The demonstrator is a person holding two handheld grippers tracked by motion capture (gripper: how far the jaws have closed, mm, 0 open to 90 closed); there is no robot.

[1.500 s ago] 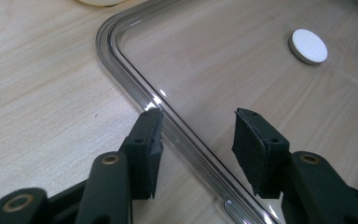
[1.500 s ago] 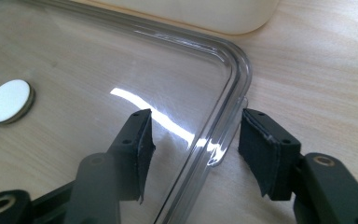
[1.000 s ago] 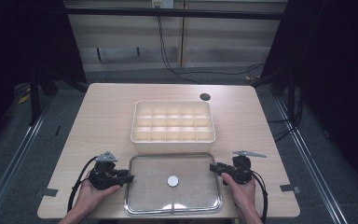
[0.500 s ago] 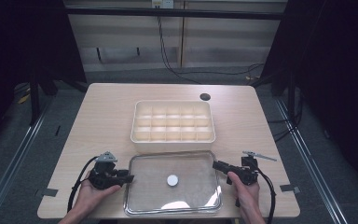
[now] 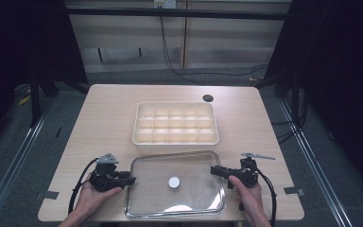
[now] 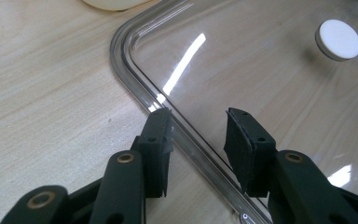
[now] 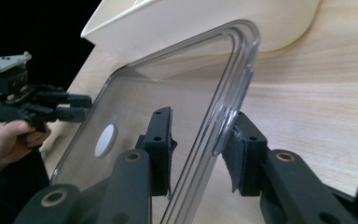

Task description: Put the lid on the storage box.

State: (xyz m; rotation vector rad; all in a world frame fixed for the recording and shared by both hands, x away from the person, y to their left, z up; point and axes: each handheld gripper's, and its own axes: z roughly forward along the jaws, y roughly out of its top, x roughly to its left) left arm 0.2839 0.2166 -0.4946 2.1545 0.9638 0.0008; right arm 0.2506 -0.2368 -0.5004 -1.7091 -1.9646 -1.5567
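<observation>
A clear plastic lid, rectangular with rounded corners and a raised double-ridged rim, is lying on the pale wood-grain table at its near edge, its far side touching or slightly overlapping the cream plastic organiser box, whose interior is divided into a grid of small square compartments. A small white round knob is sitting at the middle of the glossy lid, which is catching streaks of light. The left gripper is resting at the lid's left edge; in the left gripper view its matte black jaws are standing apart astride the rim, one pad outside on the table side and the other over the clear panel, neither visibly pressing, and they have just been opening a little. The right gripper is holding the lid's right edge: in the right gripper view the rim is running between its rubbery pads, with the outer pad touching the ridge, the jaws having just been easing open slightly, and the edge appearing tilted up from the table
</observation>
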